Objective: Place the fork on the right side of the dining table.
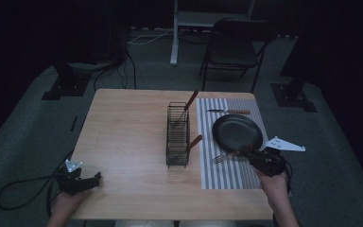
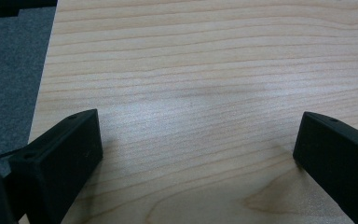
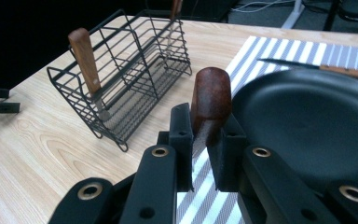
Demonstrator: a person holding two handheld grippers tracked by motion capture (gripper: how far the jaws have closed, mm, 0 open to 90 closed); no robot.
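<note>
Fork gripped at the plate's edge on a pale wooden worktop

Worktop (image 1: 127, 142) of light wood grain stands in a dim room on grey-green carpet, with dark surroundings on both sides. Beyond its far edge a black folding chair (image 1: 234, 47) sits beside a white stand leg (image 1: 174, 33), and cables trail across the floor. A striped grey-and-white placemat (image 1: 227, 175) covers the right part of the worktop. On it lies a round black plate (image 1: 237, 132), and past the plate a knife (image 1: 228, 112) with a wooden handle lies crosswise near the far edge of the mat. Just left of the mat stands a black wire basket (image 1: 178, 135), long and narrow, holding two wooden-handled utensils that lean out of it, one at the far end (image 1: 189, 103) and one at the near end (image 1: 194, 142).

The right tongs (image 1: 255, 153) are clenched on the wooden handle of a fork (image 1: 223, 156), whose tines point left over the mat just beside the plate's near rim. In the right gripper view the brown handle end (image 3: 209, 102) stands up between the two black jaws.

The left tongs (image 1: 92, 179) rest at the near left corner of the worktop, released, with bare wood between the widely parted jaws in the left gripper view
</note>
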